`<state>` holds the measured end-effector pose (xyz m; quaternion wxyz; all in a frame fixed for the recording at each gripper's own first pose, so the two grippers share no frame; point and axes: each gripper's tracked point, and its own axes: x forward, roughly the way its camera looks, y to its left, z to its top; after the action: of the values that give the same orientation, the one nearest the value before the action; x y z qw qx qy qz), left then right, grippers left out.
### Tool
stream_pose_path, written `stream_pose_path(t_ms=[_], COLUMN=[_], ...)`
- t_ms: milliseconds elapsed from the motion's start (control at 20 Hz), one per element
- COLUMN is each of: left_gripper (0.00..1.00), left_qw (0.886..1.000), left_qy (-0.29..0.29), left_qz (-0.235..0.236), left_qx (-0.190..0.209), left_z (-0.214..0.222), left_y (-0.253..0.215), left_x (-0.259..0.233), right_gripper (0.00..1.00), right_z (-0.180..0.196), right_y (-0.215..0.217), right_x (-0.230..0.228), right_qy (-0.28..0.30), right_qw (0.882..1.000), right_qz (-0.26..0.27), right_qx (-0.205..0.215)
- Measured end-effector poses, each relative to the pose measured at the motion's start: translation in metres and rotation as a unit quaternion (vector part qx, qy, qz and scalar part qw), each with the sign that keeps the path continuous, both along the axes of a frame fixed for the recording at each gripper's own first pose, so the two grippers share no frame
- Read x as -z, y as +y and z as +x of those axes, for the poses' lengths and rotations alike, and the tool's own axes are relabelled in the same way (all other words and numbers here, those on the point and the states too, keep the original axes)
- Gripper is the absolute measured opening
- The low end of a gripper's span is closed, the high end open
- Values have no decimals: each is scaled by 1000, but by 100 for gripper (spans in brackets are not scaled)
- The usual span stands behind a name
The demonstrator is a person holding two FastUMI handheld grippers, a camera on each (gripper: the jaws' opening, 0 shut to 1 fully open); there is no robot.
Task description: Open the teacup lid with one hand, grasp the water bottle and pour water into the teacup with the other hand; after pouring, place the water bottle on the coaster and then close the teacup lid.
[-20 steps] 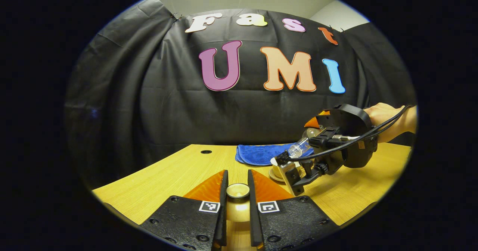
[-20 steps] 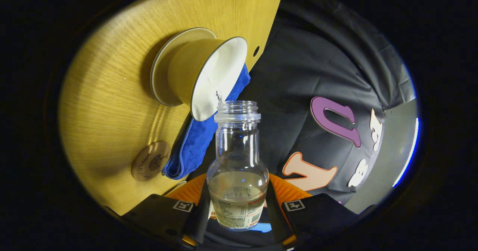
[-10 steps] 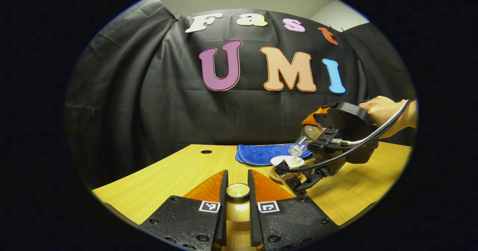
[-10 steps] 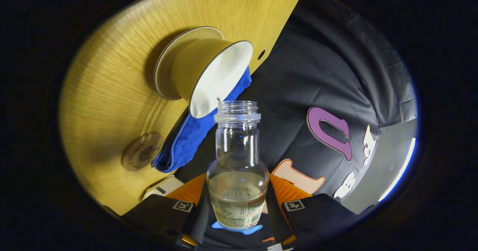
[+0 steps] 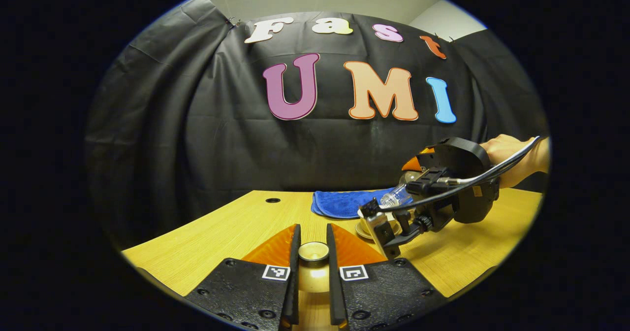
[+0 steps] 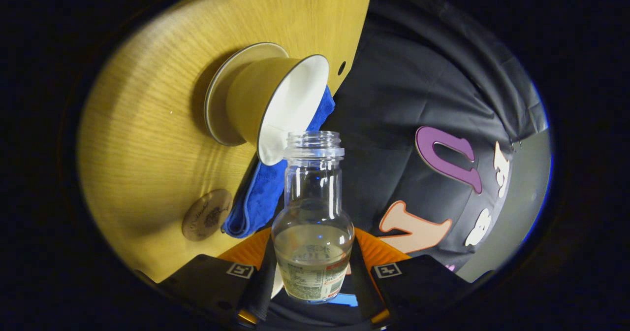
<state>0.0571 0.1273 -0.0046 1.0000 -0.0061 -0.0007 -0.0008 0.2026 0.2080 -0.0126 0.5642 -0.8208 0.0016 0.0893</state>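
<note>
My right gripper (image 6: 313, 277) is shut on a clear water bottle (image 6: 313, 208) that is partly full, its open mouth close by the rim of the teacup (image 6: 275, 104). The cup is beige outside and white inside, lidless, and stands on a saucer (image 6: 220, 97). In the left gripper view the right gripper (image 5: 407, 178) holds the bottle (image 5: 392, 199) tilted mouth-down over the teacup (image 5: 363, 215), with a hand behind it. My left gripper (image 5: 313, 245) is shut on the knob of the golden teacup lid (image 5: 313, 252), held above the table's near side. A round wooden coaster (image 6: 206, 215) lies beside the cup.
A folded blue cloth (image 5: 339, 203) lies on the wooden table (image 5: 221, 232) behind the cup, also the blue cloth (image 6: 256, 198) next to the coaster. A small round hole (image 5: 272, 200) sits near the table's far edge. A cable runs from the right gripper.
The right gripper lifted with the bottle half a second ago and has come back down, bringing the mouth close to the cup rim again. The left gripper and lid have stayed still.
</note>
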Motion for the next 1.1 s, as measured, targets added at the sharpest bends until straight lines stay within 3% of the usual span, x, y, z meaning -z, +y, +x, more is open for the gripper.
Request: stream_pose_path(t_ms=[100, 150, 300, 450, 700, 800, 850, 1100], left_gripper=[22, 22, 22, 22, 22, 22, 22, 22], left_qw=[1000, 1000, 1000, 1000, 1000, 1000, 1000, 1000], left_qy=[0, 0, 0, 0, 0, 0, 0, 0], left_qz=[0, 0, 0, 0, 0, 0, 0, 0], left_qx=[-1, -1, -2, -2, -5, -6, -7, -10], left_z=[0, 0, 0, 1, 0, 0, -1, -1], left_y=[0, 0, 1, 0, 1, 1, 2, 3], left_x=[0, 0, 1, 1, 1, 1, 1, 2], right_gripper=[71, 75, 71, 72, 75, 71, 75, 72], right_z=[-3, -4, -5, -4, -6, -5, -2, 9], right_y=[-4, -4, -8, -13, -22, -29, -32, -44], right_x=[15, 18, 19, 18, 14, 10, 5, -7], right_qy=[40, 57, 78, 102, 134, 137, 138, 141], right_qw=[996, 992, 979, 956, 895, 865, 851, 769], right_qz=[71, 106, 180, 266, 418, 475, 500, 617], right_qx=[20, 31, 52, 68, 84, 87, 87, 85])
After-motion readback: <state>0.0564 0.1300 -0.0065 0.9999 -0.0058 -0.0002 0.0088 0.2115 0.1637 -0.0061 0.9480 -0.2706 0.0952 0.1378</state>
